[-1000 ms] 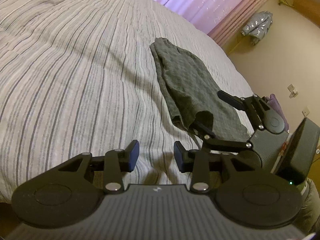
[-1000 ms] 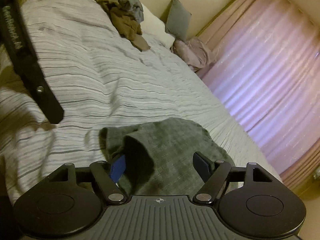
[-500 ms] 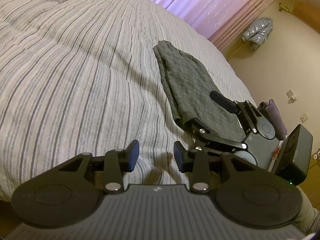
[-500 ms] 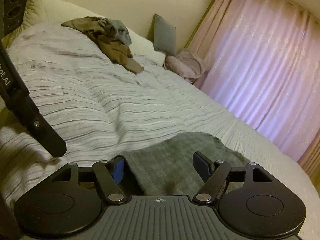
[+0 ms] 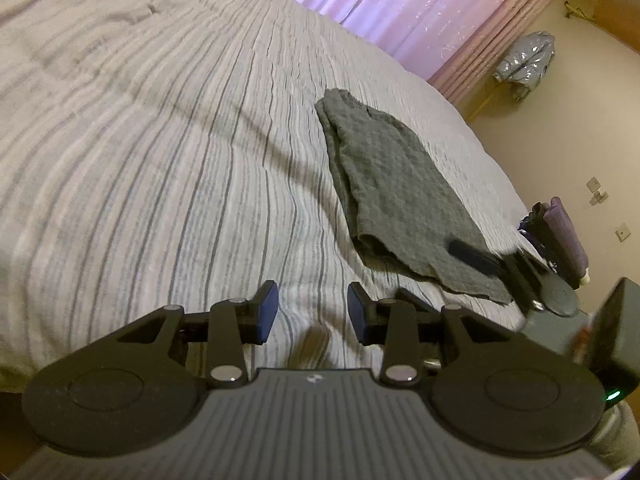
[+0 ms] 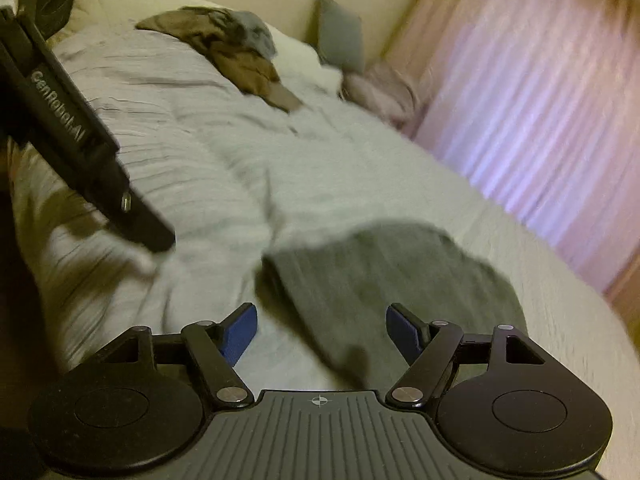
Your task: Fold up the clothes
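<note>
A grey garment point(image 5: 400, 184) is lying folded flat on the striped bed point(image 5: 160, 160). The left gripper point(image 5: 312, 312) is hovering beside it, jaws apart and empty. The right gripper point(image 6: 320, 332) is gaping wide over its near edge, holding nothing.

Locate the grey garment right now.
The folded grey garment lies flat on the striped bedspread, toward the curtain-side edge of the bed. In the right wrist view it sits just ahead of the open right gripper.
</note>
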Action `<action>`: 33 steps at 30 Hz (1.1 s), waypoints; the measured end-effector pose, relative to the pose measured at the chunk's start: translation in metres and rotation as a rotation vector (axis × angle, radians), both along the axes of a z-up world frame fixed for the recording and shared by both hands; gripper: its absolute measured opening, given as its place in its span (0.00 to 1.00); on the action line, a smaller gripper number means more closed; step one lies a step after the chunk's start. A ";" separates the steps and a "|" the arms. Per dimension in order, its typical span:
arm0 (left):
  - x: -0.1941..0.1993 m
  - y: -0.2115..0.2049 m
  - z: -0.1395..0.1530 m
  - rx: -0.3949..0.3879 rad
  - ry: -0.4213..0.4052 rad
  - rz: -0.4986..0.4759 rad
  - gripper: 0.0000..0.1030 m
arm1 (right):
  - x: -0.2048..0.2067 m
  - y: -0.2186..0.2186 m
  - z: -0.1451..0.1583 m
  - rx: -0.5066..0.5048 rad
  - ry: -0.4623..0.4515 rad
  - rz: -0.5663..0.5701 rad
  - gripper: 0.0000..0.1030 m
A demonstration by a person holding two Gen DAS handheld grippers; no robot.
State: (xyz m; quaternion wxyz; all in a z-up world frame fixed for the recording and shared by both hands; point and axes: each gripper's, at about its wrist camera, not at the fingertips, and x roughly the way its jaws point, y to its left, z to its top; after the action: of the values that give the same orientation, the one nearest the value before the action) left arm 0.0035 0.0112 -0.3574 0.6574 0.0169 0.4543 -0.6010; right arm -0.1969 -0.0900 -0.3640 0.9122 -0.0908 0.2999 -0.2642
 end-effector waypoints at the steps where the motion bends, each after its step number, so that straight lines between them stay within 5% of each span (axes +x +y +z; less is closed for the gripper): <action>1: 0.000 0.002 0.003 -0.005 -0.011 0.001 0.31 | -0.010 -0.001 0.006 0.036 -0.017 -0.025 0.72; 3: -0.001 0.002 0.008 -0.010 -0.029 0.002 0.30 | -0.028 -0.014 0.022 0.129 -0.099 -0.119 0.71; 7: -0.010 0.001 0.009 0.002 -0.047 -0.008 0.30 | -0.062 -0.055 0.024 0.322 -0.158 -0.379 0.46; 15: -0.030 0.000 0.009 0.036 -0.076 -0.031 0.30 | -0.157 -0.055 0.023 0.447 -0.200 -0.627 0.44; 19: -0.044 -0.010 0.018 0.013 -0.099 -0.067 0.30 | -0.178 -0.057 0.036 0.489 -0.339 -0.617 0.44; 22: -0.053 -0.016 0.024 -0.006 -0.107 -0.080 0.30 | -0.189 -0.072 0.030 0.649 -0.464 -0.619 0.32; 27: -0.056 -0.020 0.020 0.006 -0.100 -0.079 0.30 | -0.208 -0.094 0.011 0.846 -0.625 -0.667 0.32; 30: -0.059 -0.024 0.017 0.017 -0.098 -0.086 0.30 | -0.207 -0.092 0.020 0.820 -0.673 -0.609 0.32; 33: -0.062 -0.030 0.020 -0.002 -0.103 -0.106 0.30 | -0.195 -0.082 0.025 0.736 -0.626 -0.576 0.32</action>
State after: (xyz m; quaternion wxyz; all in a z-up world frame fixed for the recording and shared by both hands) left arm -0.0587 -0.0192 -0.3376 0.6471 0.0714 0.4178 -0.6337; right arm -0.3921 -0.1716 -0.3395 0.8202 0.4015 0.1002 -0.3951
